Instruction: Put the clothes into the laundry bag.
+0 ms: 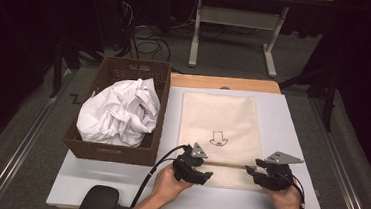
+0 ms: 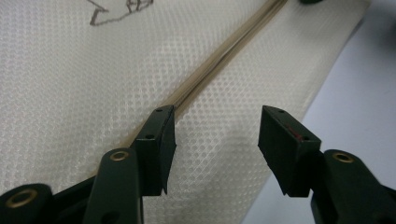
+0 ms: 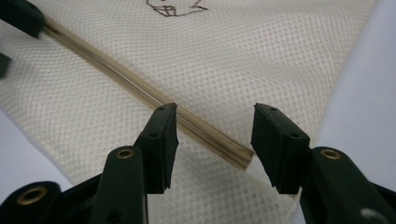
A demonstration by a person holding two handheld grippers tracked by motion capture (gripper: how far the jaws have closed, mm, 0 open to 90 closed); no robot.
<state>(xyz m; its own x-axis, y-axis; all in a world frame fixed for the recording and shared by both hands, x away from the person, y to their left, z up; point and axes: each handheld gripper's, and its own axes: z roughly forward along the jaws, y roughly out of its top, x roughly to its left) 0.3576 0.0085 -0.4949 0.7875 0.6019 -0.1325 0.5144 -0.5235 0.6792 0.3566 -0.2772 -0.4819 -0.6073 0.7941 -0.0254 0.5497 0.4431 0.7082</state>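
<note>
We find no readable words, brand names or numbers anywhere in these views. The one mark we can make out is a small black line drawing (image 1: 218, 138) on the cream mesh bag (image 1: 218, 112) lying on the desk; it is a sketch rather than lettering, and we cannot tell what it depicts. We see the lower part of the same drawing at the top edge of the left tool view (image 2: 122, 10) and again at the top edge of the right tool view (image 3: 175, 8), and there too it bears no letters.
</note>
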